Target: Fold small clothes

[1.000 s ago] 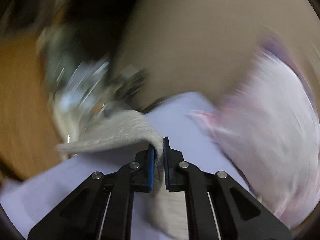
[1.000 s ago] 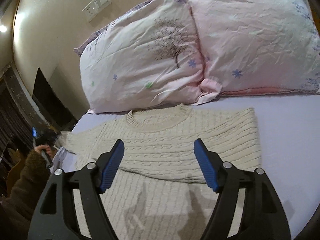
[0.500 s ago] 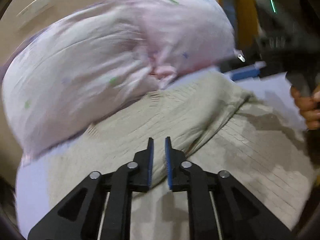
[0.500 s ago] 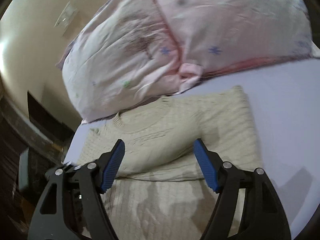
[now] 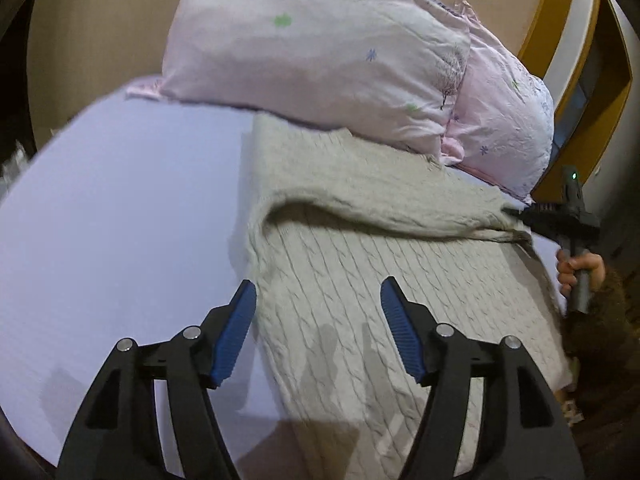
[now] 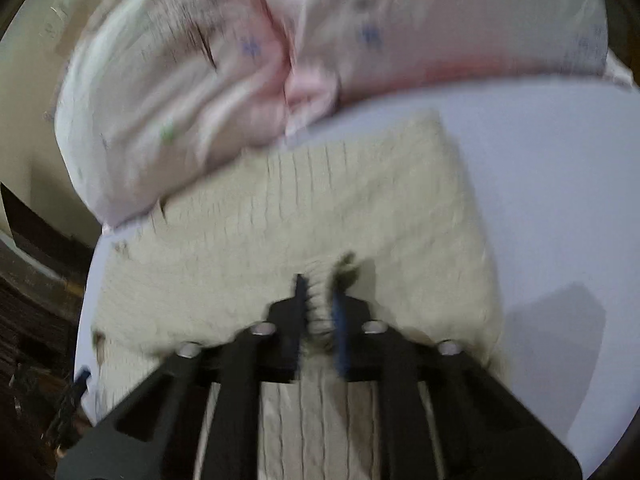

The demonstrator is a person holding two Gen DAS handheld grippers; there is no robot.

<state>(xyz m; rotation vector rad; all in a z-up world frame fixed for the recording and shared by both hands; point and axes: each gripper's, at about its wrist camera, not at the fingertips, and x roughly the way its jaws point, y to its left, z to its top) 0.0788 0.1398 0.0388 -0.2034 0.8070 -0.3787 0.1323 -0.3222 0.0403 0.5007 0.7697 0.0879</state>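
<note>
A cream cable-knit sweater (image 5: 384, 280) lies on the lilac bed sheet (image 5: 120, 208), with one sleeve folded across its chest. My left gripper (image 5: 318, 312) is open and empty, hovering over the sweater's left edge. My right gripper (image 6: 318, 304) is shut on a pinch of the sweater's knit (image 6: 316, 280) at the end of the folded sleeve. The sweater (image 6: 320, 208) fills the middle of the blurred right wrist view. The right gripper also shows at the far right of the left wrist view (image 5: 516, 213), at the sleeve's end.
Two pink flowered pillows (image 5: 320, 52) (image 6: 440, 24) lie against the wall just beyond the sweater's collar. The sheet's edge (image 6: 86, 300) drops off at the left of the right wrist view, with dark furniture (image 6: 36, 264) beyond.
My left gripper let go of the sleeve, opened and swung round over the sweater. My right gripper came down and shut on the sweater's folded sleeve.
</note>
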